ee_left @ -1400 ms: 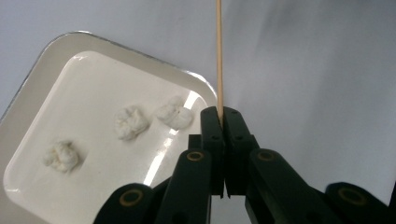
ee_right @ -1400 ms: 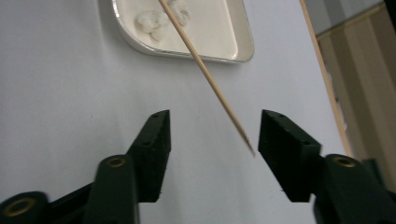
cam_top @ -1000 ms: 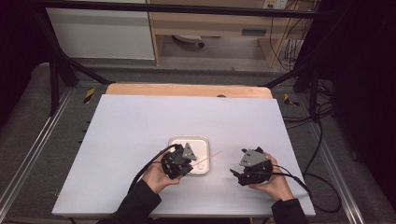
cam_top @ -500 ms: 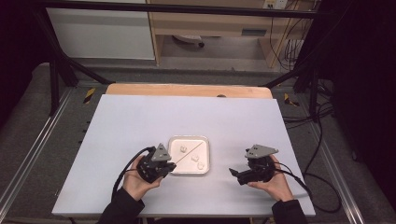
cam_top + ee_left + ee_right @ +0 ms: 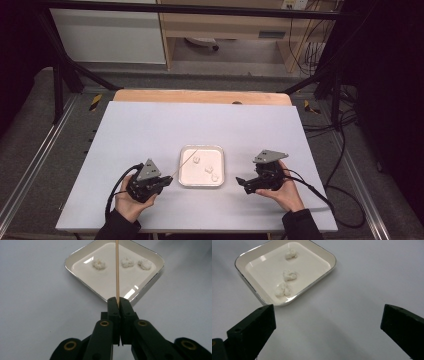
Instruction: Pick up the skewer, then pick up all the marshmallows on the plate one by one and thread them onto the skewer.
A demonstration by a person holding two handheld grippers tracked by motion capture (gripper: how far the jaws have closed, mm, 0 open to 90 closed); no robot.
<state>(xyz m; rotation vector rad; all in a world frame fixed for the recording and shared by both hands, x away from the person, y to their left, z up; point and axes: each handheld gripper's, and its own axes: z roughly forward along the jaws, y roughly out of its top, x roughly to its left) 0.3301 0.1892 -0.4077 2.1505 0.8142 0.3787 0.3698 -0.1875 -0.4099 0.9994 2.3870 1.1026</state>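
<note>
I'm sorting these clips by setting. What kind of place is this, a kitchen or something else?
Probably a lab or recording rig, not a kitchen: a white table inside a black metal frame, loose cables on the grey floor, and a small white tray as the prop.

We see a white square tray (image 5: 186, 152) mid-table holding three pale lumps (image 5: 209, 169); our left gripper (image 5: 162, 181) beside it gripping a thin stick (image 5: 183, 162); our right gripper (image 5: 241, 183) just right of it

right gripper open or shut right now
Open. In the right gripper view its two black jaws stand far apart at the picture's edges, nothing between them; the right gripper sits beside the white tray.
</note>
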